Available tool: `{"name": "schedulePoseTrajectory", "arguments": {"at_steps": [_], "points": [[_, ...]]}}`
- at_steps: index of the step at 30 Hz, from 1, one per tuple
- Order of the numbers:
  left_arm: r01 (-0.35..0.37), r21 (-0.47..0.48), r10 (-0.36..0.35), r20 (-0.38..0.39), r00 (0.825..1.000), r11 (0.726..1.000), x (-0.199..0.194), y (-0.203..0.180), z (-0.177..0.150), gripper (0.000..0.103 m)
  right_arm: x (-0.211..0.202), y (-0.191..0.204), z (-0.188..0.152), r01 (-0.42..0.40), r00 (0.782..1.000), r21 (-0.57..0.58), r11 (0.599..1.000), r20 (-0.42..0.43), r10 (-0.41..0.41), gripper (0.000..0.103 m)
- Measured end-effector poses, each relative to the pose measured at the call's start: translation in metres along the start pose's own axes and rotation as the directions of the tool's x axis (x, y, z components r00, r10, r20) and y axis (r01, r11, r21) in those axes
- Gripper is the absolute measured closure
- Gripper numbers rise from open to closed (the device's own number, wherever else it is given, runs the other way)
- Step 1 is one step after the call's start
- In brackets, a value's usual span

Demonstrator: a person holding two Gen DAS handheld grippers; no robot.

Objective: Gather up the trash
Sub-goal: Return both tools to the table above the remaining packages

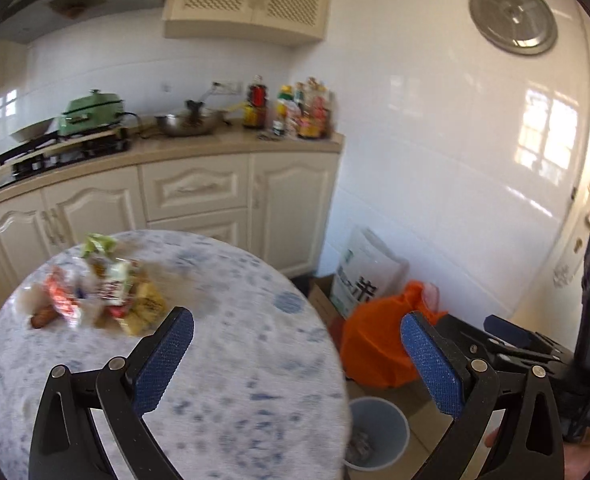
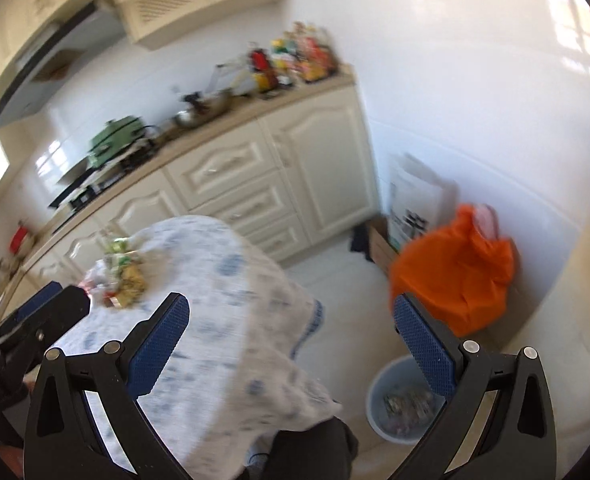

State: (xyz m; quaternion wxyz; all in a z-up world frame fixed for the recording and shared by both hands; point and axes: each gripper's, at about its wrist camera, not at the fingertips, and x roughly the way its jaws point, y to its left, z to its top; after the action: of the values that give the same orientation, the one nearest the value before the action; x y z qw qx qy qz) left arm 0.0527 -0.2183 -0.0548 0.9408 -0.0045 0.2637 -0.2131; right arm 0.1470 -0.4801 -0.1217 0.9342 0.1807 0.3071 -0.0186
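Wrapper pile (image 1: 99, 288) on table (image 1: 223, 344) far left; bin (image 1: 379, 436) on floor right of table, bag (image 1: 383, 340) behind bin

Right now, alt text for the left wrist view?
The open left gripper, empty between its blue fingers, hovers over a round table holding a pile of snack wrappers. A small bin and orange bag sit on the floor to the right, kitchen counter behind.

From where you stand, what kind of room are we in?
Most likely a home kitchen: a gas stove with a green pot on the counter, sauce bottles by the tiled wall, and cream cabinets beneath.
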Motion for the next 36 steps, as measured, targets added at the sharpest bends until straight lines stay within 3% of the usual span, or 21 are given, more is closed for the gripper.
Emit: {"name": "schedulePoseTrajectory", "arguments": {"at_steps": [6,12,16,26,33,36], "points": [[-0.093,-0.082,0.100,0.096,0.990,0.992,-0.066,0.050,-0.006,0.001,-0.006,0.074,0.008,-0.055,0.997,-0.124,0.991,0.048,0.062,0.000],[-0.197,-0.139,0.219,0.172,0.960,0.971,-0.123,0.090,-0.016,0.001,-0.005,0.145,0.009,-0.107,0.989,-0.264,0.958,0.068,0.129,0.000],[-0.260,-0.166,0.288,0.178,0.941,0.951,-0.143,0.106,-0.029,0.001,-0.002,0.182,0.007,-0.145,0.982,-0.337,0.930,0.064,0.176,0.000],[-0.338,-0.216,0.369,0.122,0.921,0.916,-0.134,0.136,-0.037,0.001,0.040,0.237,-0.006,-0.197,0.977,-0.436,0.878,-0.012,0.213,0.000],[-0.342,-0.250,0.362,0.039,0.931,0.906,-0.093,0.177,-0.032,0.001,0.116,0.251,-0.029,-0.177,0.982,-0.491,0.853,-0.147,0.119,0.000],[-0.338,-0.263,0.350,-0.003,0.937,0.904,-0.071,0.190,-0.030,0.001,0.154,0.249,-0.038,-0.191,0.972,-0.486,0.852,-0.217,0.095,0.000]]}}
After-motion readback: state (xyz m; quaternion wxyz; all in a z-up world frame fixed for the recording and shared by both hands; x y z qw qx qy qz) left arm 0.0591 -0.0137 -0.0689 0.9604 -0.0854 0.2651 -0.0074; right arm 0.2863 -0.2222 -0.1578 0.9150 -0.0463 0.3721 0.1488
